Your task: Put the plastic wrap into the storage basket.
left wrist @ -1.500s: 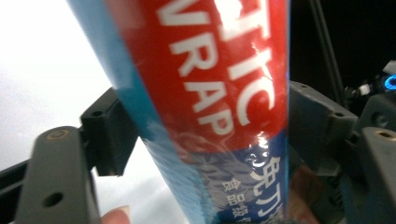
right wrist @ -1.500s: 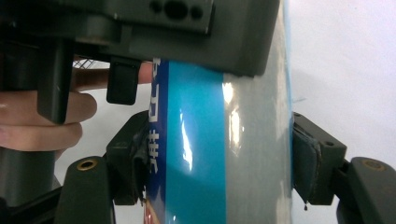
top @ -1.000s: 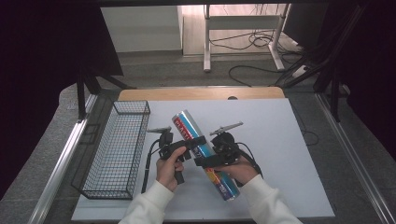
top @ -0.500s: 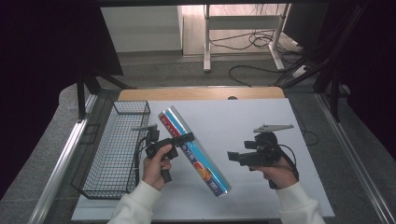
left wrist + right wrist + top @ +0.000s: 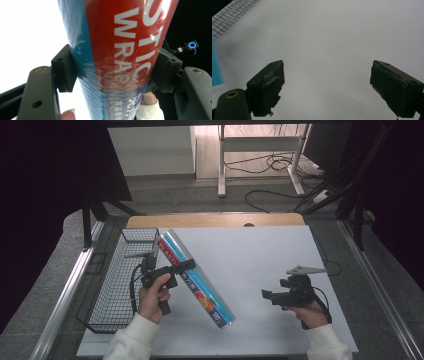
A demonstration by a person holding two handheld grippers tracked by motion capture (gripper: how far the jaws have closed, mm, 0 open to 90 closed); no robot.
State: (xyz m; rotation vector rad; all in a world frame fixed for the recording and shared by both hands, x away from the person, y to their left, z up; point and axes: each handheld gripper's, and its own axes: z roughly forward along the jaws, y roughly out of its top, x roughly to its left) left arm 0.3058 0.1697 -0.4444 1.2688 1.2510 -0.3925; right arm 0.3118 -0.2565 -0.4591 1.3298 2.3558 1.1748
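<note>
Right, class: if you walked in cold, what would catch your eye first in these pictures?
First, the long box of plastic wrap, red and blue, clamped in the left gripper and slanting across the white table. Then the black wire basket at the table's left edge, and the right gripper, jaws wide apart over bare white surface.

Bare white surface [image 5: 332, 37] lies ahead of the right tool [image 5: 327, 85]; the black wire basket [image 5: 117, 285] flanks the left tool [image 5: 182, 266].
</note>
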